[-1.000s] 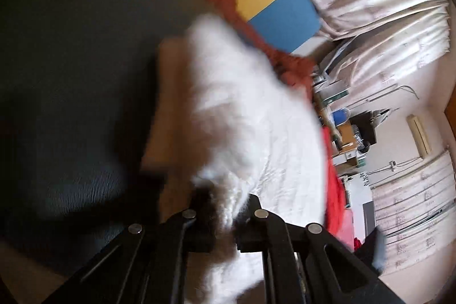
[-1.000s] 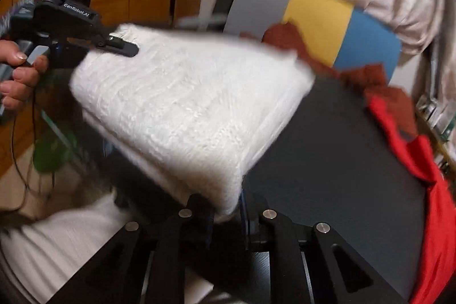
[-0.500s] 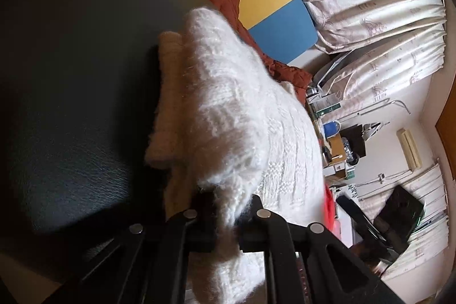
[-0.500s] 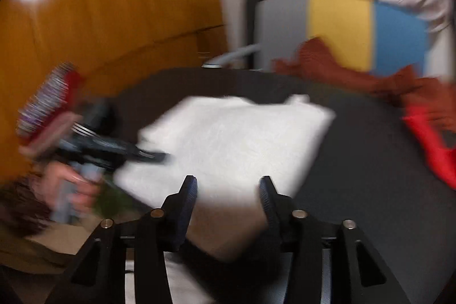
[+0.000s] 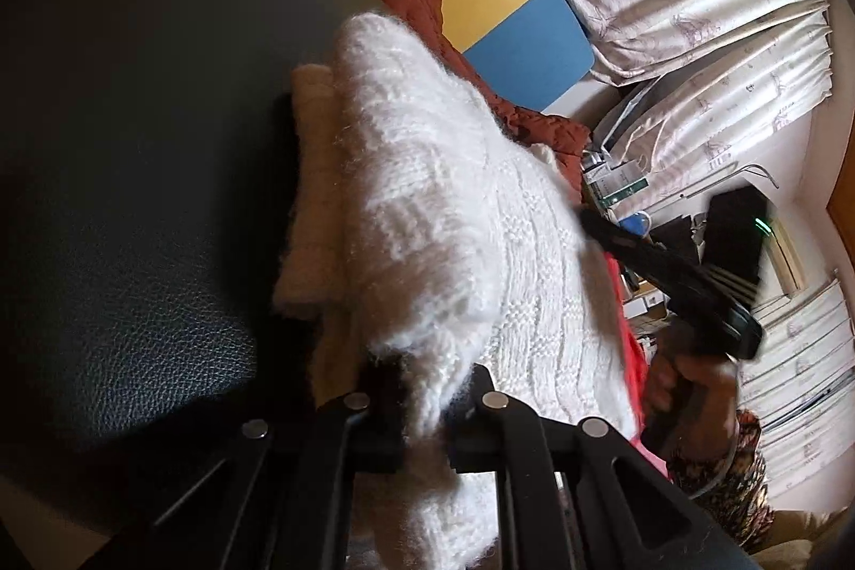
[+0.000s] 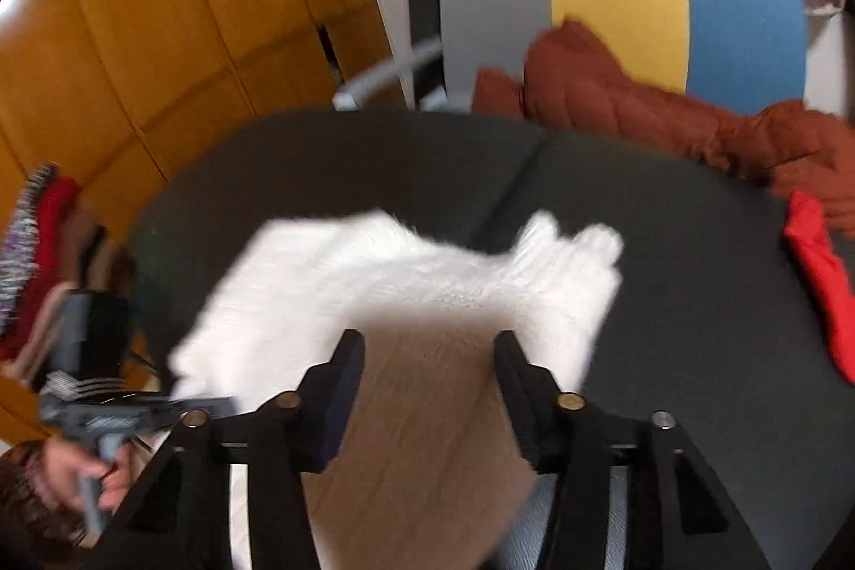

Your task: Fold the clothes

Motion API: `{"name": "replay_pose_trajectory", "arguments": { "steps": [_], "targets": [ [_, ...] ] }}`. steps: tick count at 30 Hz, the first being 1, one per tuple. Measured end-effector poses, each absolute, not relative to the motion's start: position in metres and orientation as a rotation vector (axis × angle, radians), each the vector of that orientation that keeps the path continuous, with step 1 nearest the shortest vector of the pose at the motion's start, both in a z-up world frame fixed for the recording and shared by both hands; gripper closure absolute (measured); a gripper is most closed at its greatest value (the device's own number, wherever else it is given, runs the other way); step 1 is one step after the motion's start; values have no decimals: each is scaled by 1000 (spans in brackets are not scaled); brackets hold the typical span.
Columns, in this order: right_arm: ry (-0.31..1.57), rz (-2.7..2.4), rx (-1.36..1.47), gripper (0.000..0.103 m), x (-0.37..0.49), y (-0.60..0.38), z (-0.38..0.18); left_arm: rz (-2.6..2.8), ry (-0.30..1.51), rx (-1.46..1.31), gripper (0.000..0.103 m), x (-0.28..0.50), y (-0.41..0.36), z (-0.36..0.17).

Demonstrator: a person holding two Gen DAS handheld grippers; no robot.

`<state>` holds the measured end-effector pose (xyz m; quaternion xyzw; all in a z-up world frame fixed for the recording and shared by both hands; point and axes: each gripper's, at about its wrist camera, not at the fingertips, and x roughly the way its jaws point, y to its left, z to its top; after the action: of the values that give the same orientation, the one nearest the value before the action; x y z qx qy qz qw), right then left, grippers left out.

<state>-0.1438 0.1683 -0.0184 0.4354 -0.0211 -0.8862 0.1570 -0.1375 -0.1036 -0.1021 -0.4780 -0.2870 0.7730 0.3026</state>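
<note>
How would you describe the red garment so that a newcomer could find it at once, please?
Start at the dark table and look to its edge below the grey, yellow and blue panel. The red garment lies there, beside the rust-brown quilted garment. It is smooth and bright red, unlike that duller neighbour and the fluffy white sweater.

You won't find any readable text here. The small green-and-white boxes (image 5: 614, 185) on the cluttered shelf carry print too tiny to make out, and the marking on the blurred black handheld gripper (image 6: 107, 420) is smeared.
</note>
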Motion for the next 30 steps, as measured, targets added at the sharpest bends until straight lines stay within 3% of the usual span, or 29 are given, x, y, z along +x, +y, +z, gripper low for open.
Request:
{"name": "replay_pose_trajectory", "arguments": {
  "steps": [5, 11, 15, 21, 26, 30],
  "targets": [
    [-97, -2648, 1260, 52, -169, 165, -48, 2050, -815, -1280, 92, -145, -112, -104],
    [-157, -2693, 1120, 49, -132, 176, -48, 2122, -890, -1249, 88, -123, -140, -89],
    [-298, -2698, 1018, 49, -94, 186, -19, 2353, -696, -1142, 89, -102, -149, -52],
    [-131, -2653, 986, 53, -63, 155, -11, 2381, -300, -1067, 88, -121, -81, -17],
    [71, -2667, 1020, 47, -52, 132, -26, 2429, 113, -1169, 87, -171, -23, -44],
    [222, -2672, 1016, 44, -43, 122, -39, 2420, 86, -1190, 89, -202, -32, -58]
  ]
}}
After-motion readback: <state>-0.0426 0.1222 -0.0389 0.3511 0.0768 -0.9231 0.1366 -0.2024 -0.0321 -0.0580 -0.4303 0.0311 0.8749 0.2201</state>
